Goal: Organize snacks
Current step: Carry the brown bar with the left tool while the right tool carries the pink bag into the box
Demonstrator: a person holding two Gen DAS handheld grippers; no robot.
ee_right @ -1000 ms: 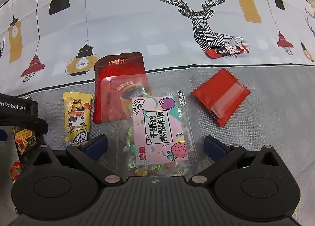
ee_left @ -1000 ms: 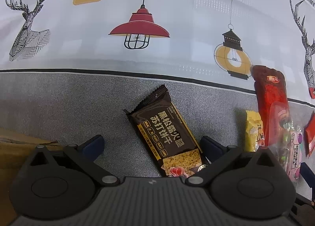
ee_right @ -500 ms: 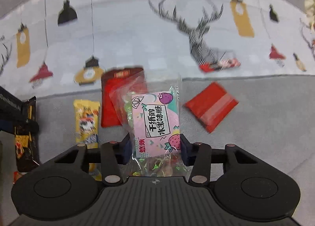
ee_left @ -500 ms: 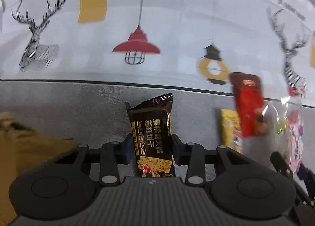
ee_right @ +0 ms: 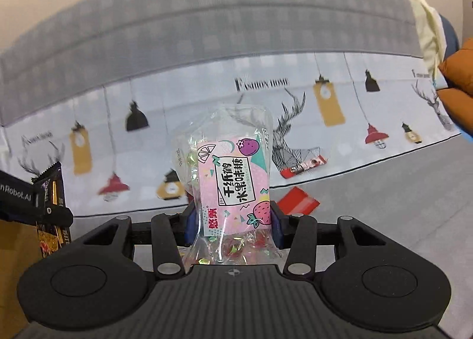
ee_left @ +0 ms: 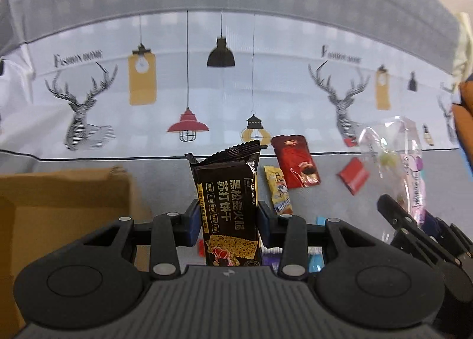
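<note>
Both tools went from spread wide over snacks lying flat to clamped w/ pkgs lifted clear of the worktop (ee_left: 74,161). Left tool (ee_left: 227,220) now grips the black cracker pack (ee_left: 227,191), held upright just right of the cardboard box (ee_left: 59,200); right tool (ee_right: 230,220) squeezes the clear candy bag (ee_right: 233,179), further right of the box. Red pouch (ee_left: 295,161), yellow snack bar (ee_left: 279,191) & small red packet (ee_left: 353,176) lie on the cloth, right of the box. Prob. means pick-up done; next is carrying both to the box, likely the drop spot.
</note>
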